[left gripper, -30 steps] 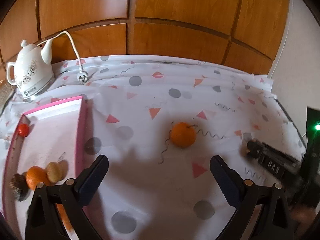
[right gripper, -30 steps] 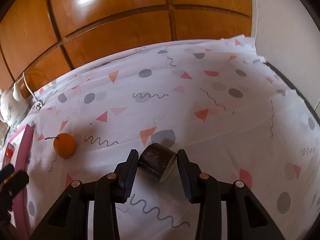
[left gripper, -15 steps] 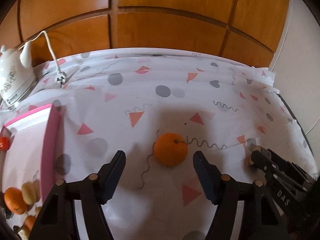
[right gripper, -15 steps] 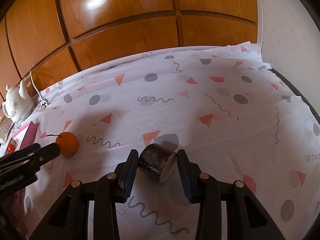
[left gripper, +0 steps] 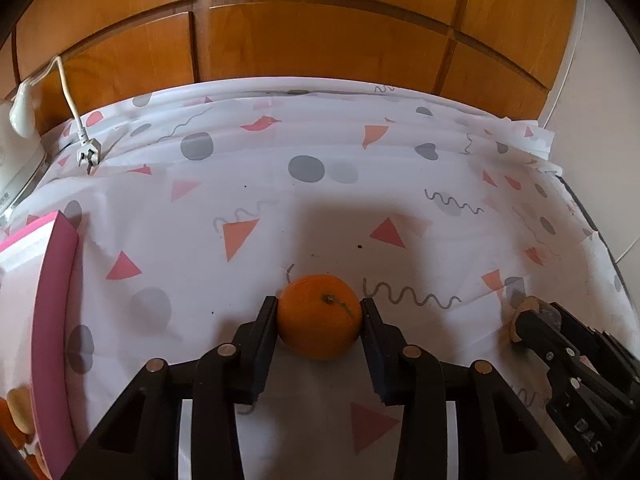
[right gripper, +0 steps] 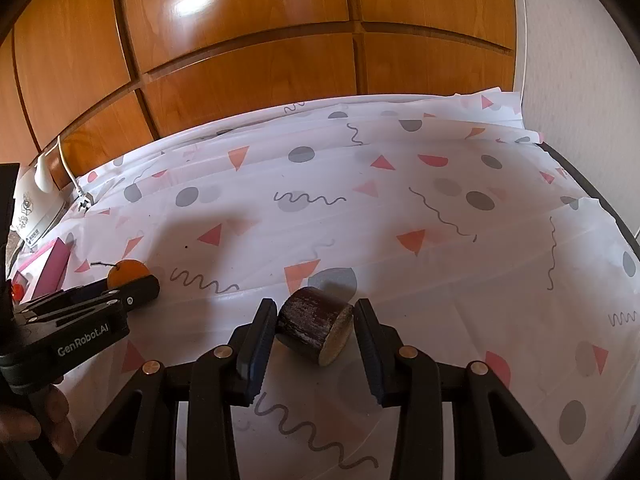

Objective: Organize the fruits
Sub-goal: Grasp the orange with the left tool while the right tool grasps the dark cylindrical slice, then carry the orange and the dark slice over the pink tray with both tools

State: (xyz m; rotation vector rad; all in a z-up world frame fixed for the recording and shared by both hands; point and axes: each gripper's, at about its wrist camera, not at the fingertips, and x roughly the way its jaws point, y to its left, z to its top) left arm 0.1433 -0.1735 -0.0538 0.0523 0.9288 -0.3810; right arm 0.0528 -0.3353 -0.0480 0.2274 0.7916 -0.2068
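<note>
A wood-panelled wall (left gripper: 320, 32) is seen behind a counter (left gripper: 320, 208) covered by a white cloth (right gripper: 400, 200) printed with triangles, dots and squiggles. At the counter's left edge a pink tray (left gripper: 54, 320) is placed, with a few small fruits (left gripper: 18, 408) partly visible inside it at the frame's edge. A white kettle (right gripper: 30, 208) stands in the far left corner, and its cord ends in a plug (left gripper: 88, 156) lying on the cloth.

The left gripper (left gripper: 319, 316) is set low over the middle of the counter, and its fingers (left gripper: 264, 328) are closing on an orange (left gripper: 320, 316) that sits on the cloth between them; both pads appear to touch its sides. The orange lies well apart from the tray.

To the right, the right gripper (right gripper: 315, 326) is held with its fingers (right gripper: 256, 340) pinching a dark, short cylinder (right gripper: 314, 324) with a pale cut end, tilted and raised just above the cloth. A hand (right gripper: 36, 428) is seen gripping the left gripper's handle.
</note>
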